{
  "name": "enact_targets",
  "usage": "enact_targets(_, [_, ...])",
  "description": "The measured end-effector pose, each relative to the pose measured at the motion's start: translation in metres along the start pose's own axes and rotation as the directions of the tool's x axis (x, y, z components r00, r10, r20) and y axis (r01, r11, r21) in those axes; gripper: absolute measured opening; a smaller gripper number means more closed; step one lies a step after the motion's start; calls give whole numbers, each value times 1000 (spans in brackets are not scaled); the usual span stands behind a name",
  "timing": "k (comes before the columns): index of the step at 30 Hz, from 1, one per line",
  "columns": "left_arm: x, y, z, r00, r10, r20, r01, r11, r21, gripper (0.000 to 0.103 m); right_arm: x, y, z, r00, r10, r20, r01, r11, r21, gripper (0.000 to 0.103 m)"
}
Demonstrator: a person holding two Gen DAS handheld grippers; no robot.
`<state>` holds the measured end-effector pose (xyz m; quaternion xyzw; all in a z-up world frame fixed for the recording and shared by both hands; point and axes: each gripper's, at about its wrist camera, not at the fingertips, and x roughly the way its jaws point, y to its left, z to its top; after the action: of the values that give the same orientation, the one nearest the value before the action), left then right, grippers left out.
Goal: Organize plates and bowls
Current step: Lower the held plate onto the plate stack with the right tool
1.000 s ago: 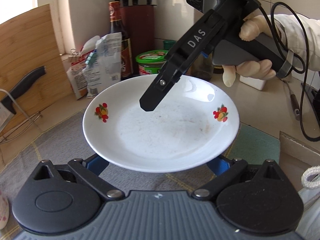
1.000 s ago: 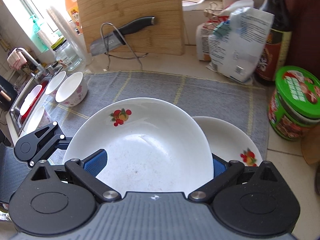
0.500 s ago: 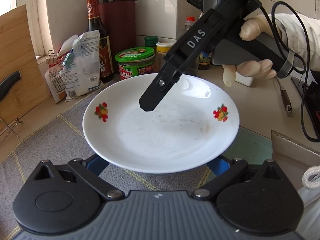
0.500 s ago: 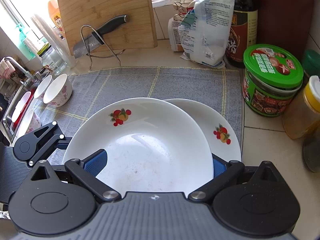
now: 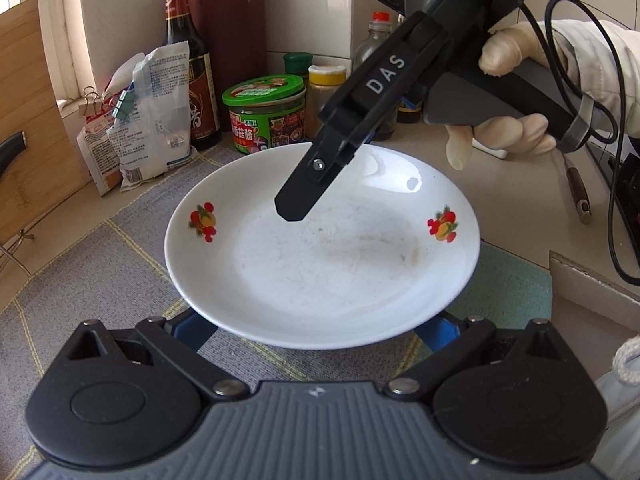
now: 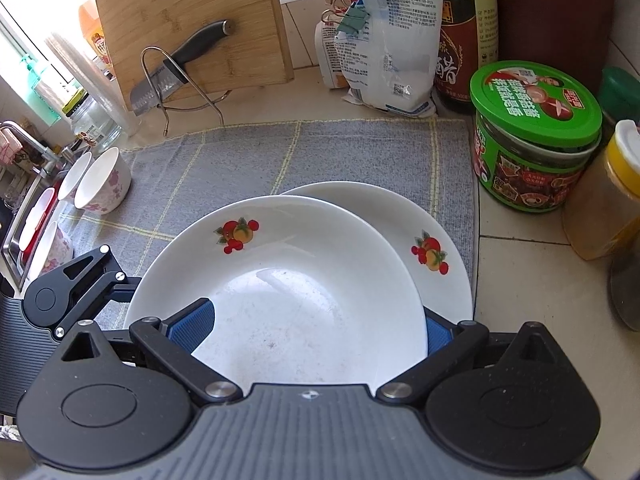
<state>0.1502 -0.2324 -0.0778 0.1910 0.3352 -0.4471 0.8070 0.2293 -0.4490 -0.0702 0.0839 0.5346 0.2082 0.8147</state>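
Right at the lens, your left gripper (image 5: pixel 314 328) stands with its jaws wide, and the near rim of the white round ceramic plate with fruit prints (image 5: pixel 320 260) sits between the blue pads, hiding most of them. The plate is held off the grey woven mat with yellow lines (image 6: pixel 320 152).

Your right gripper (image 6: pixel 316 328) comes at the same plate from the far side, tilted down, in your pale-gloved right hand (image 5: pixel 508 128). Its jaws are wide too: one pad lies over the plate's inside and the other is tucked behind the rim. Whether they press the plate, you cannot tell from either view.

Just beyond, a second white fruit-printed plate (image 6: pixel 440 240) lies on the mat's right corner, partly covered by the held one. At the mat's left edge, near the sink, stand white bowls with pink flowers (image 6: pixel 102 184).

Further back on the counter are:
- a green-lidded glass jar (image 6: pixel 532 136)
- a dark sauce bottle (image 6: pixel 468 40)
- a clipped white plastic bag (image 6: pixel 392 48)
- a bamboo cutting board (image 6: pixel 192 20), with a black-handled knife (image 6: pixel 180 68) on a wire stand in front of it
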Motion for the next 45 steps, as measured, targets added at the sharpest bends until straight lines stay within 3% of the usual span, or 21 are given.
enact_targets(45, [15, 11, 2, 1000, 5, -8, -6, 999, -34, 101, -3, -15, -6, 999, -32, -6, 32, 997, 66, 103])
